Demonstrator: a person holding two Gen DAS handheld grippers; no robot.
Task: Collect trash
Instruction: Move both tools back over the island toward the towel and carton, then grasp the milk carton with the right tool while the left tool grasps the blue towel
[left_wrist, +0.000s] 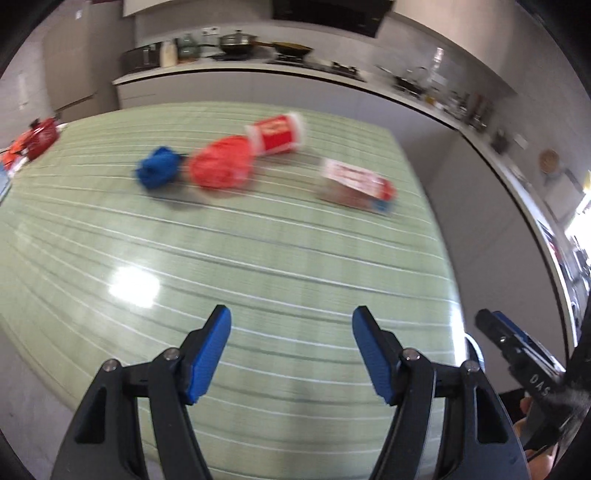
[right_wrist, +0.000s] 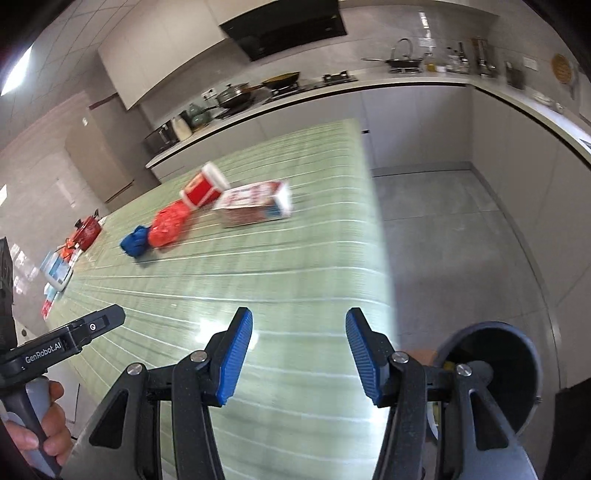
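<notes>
Trash lies in a row on the far half of the green striped table (left_wrist: 258, 266): a blue crumpled wad (left_wrist: 159, 171), a red crumpled bag (left_wrist: 221, 166), a red paper cup on its side (left_wrist: 279, 133) and a red-and-white carton lying flat (left_wrist: 358, 182). The right wrist view shows the same wad (right_wrist: 136, 240), bag (right_wrist: 170, 226), cup (right_wrist: 205, 186) and carton (right_wrist: 255, 206). My left gripper (left_wrist: 291, 350) is open and empty above the near table. My right gripper (right_wrist: 299, 354) is open and empty at the table's right edge. A grey bin (right_wrist: 491, 373) stands on the floor below it.
A red kettle-like object (right_wrist: 86, 230) and small packages (right_wrist: 55, 273) sit at the table's left end. A kitchen counter (right_wrist: 369, 85) with pots runs behind. Bare floor (right_wrist: 461, 240) lies right of the table. The right gripper shows at the left view's edge (left_wrist: 517, 350).
</notes>
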